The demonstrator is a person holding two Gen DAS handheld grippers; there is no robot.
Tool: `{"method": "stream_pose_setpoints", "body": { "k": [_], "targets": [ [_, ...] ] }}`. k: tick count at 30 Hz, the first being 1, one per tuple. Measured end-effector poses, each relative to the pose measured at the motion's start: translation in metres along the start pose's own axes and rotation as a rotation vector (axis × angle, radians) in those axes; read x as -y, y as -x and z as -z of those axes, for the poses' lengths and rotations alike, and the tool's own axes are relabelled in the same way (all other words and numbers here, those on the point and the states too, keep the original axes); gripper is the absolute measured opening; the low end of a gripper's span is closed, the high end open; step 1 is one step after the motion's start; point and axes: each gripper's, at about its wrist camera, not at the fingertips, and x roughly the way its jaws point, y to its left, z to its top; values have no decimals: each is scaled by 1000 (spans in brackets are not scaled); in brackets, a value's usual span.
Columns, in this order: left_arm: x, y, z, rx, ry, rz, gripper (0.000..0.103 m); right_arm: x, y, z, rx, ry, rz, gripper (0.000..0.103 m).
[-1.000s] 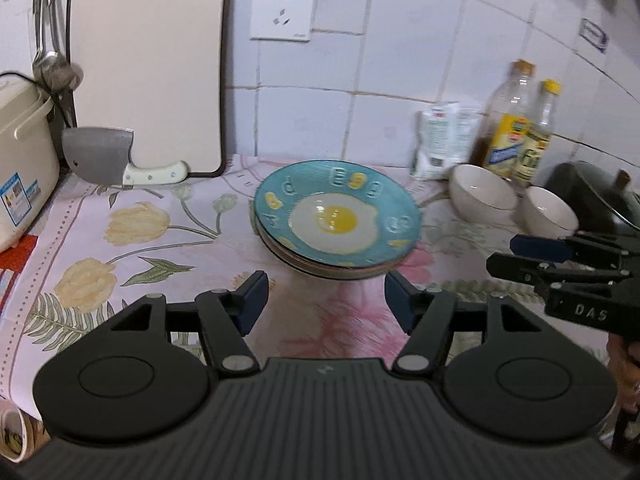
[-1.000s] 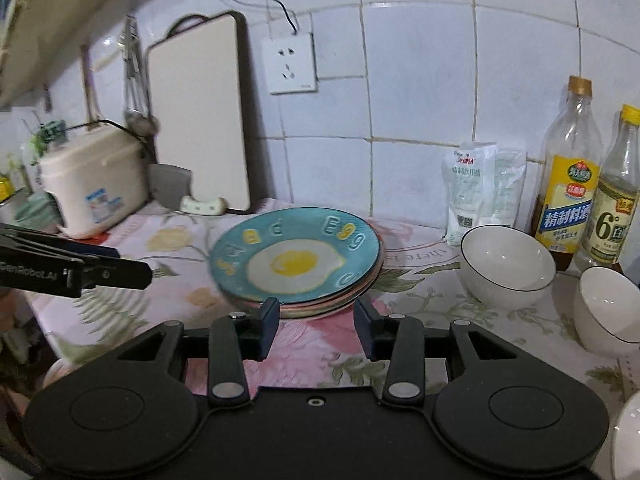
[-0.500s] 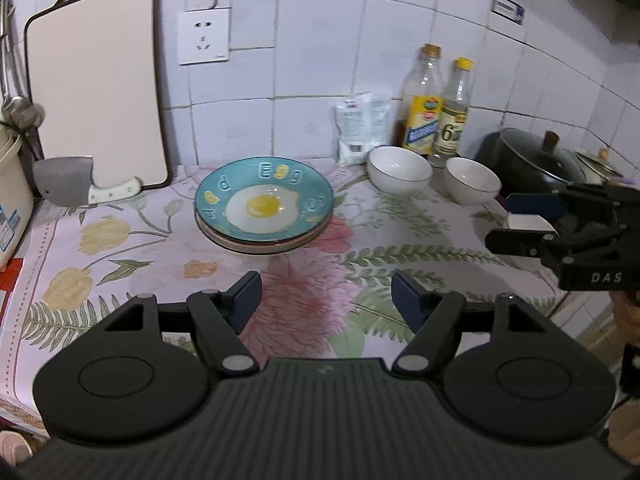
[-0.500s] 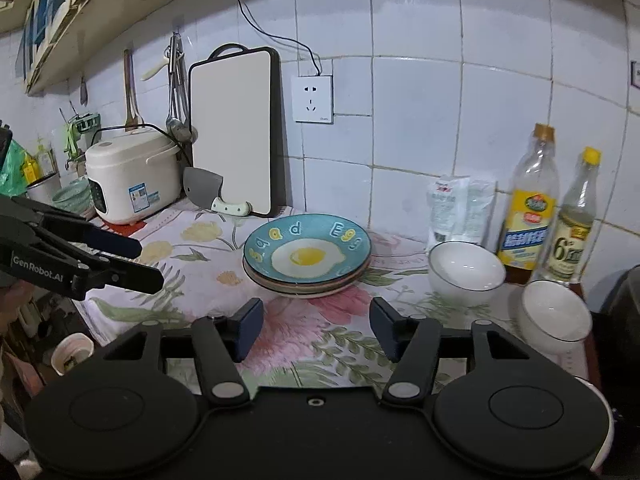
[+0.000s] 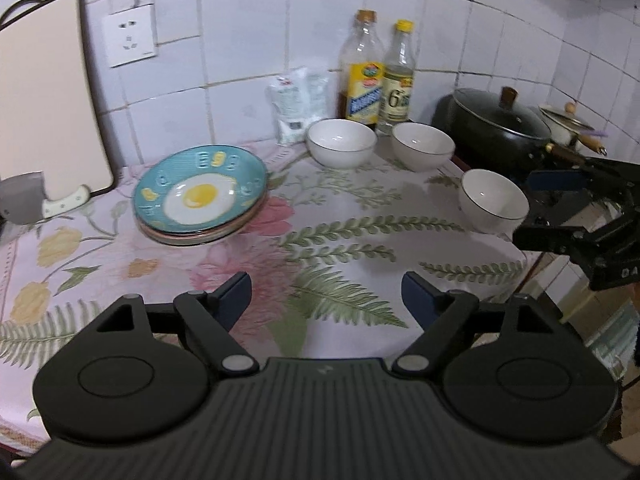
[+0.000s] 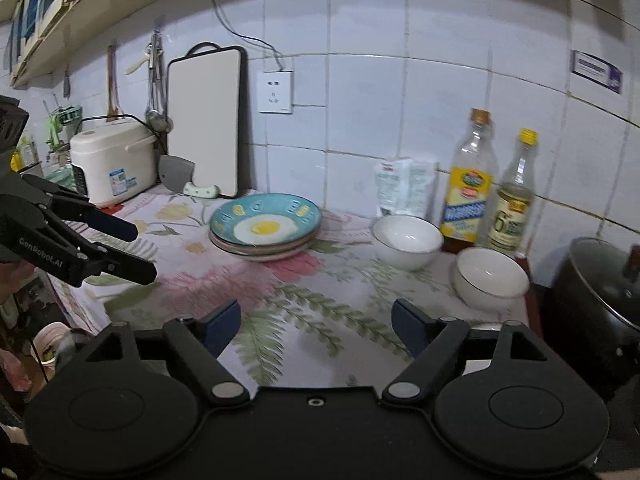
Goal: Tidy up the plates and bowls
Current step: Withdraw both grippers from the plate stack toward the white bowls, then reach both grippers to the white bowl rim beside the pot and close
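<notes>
A stack of plates (image 5: 200, 200) with a blue fried-egg plate on top sits on the flowered counter; it also shows in the right wrist view (image 6: 266, 226). Three white bowls stand apart to its right: one by the wall (image 5: 342, 142), one beside it (image 5: 422, 146), one near the counter's right edge (image 5: 494, 200). The right wrist view shows two of them (image 6: 406, 242) (image 6: 492, 278). My left gripper (image 5: 326, 296) is open and empty, back from the plates. My right gripper (image 6: 316, 324) is open and empty, near the counter's front.
Two bottles (image 5: 378, 76) and a white pouch (image 5: 298, 106) stand at the wall. A black lidded pot (image 5: 496, 124) is at the right. A cutting board (image 6: 204, 120), cleaver (image 6: 180, 174) and rice cooker (image 6: 112, 160) are at the left.
Both grippers have pulled back and up from the plate stack, and their jaws have opened wider. The left view has swung right, bringing a third bowl and the pot into sight.
</notes>
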Motion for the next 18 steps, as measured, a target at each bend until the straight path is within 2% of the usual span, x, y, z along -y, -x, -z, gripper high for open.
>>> {"method": "stream_pose_setpoints", "body": {
  "k": [4,7,18],
  "targets": [
    [19,-21,-2,-16,-23,24,85,14,5,18,-8,-30,25,88],
    [33,-38,-4,-20,-39,41,92,28,7,33,-11,-58,32,89],
    [84,-110,-16,-15,-72,111,93,77,-10,87,-80,-137,93,89]
  ]
}}
